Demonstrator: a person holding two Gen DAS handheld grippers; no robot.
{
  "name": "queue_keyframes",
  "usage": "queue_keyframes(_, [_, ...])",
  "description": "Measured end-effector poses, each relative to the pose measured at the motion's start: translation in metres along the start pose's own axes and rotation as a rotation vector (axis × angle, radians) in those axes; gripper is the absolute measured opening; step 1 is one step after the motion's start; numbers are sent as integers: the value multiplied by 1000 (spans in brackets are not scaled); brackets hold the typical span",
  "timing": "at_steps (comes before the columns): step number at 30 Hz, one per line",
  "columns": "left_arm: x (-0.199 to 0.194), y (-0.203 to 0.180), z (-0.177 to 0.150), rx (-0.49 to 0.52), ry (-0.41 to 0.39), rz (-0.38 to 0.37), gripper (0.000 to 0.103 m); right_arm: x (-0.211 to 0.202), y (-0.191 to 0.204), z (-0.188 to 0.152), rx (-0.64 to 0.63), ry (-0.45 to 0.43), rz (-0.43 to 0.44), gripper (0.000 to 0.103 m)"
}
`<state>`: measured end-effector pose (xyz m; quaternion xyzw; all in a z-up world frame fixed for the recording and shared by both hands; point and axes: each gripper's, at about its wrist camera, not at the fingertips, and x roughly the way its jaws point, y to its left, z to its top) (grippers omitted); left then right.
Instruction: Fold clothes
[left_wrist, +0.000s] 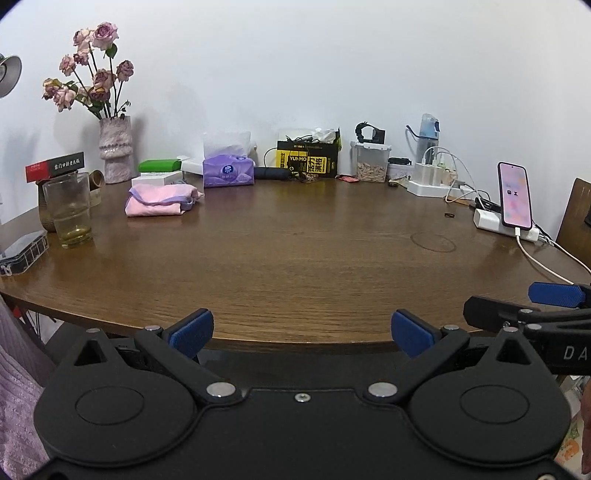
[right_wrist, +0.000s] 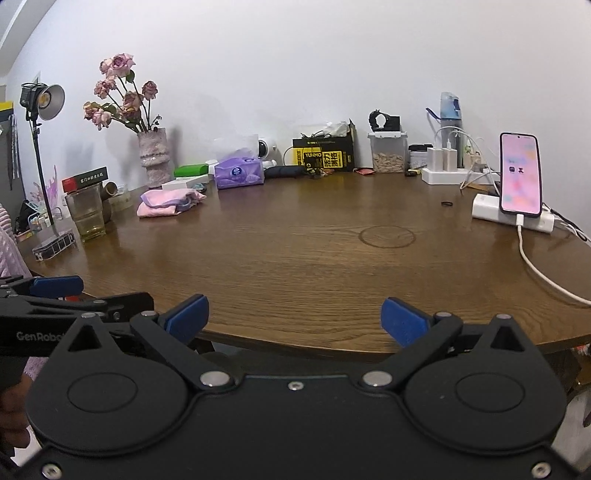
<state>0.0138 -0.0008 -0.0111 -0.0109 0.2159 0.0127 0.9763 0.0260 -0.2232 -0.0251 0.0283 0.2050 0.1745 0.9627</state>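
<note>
both handheld tongs, the left gripper (left_wrist: 302, 330) and right gripper (right_wrist: 294, 319), hover spread and empty at the near edge of the wooden table (left_wrist: 295, 258), likely poised for reach; the folded pink garment (left_wrist: 160, 201) lies far left, beyond it a box marked "yunmo" (left_wrist: 307, 159).

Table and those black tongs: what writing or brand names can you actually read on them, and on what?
"YUNMO" on the yellow and black box; its large Chinese characters are too blurred to read.
"GenRobot", cut off, on the left tongs.
"DA", cut off, on the right tongs.
White Chinese characters on the red and black box: too small.
Logo on the purple tissue pack: unreadable.
</note>
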Motion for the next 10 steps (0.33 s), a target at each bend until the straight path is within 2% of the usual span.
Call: queue_keyframes(10, [0, 0, -1, -2, 12, -1, 103, 0, 0, 1, -3, 5, 4, 102])
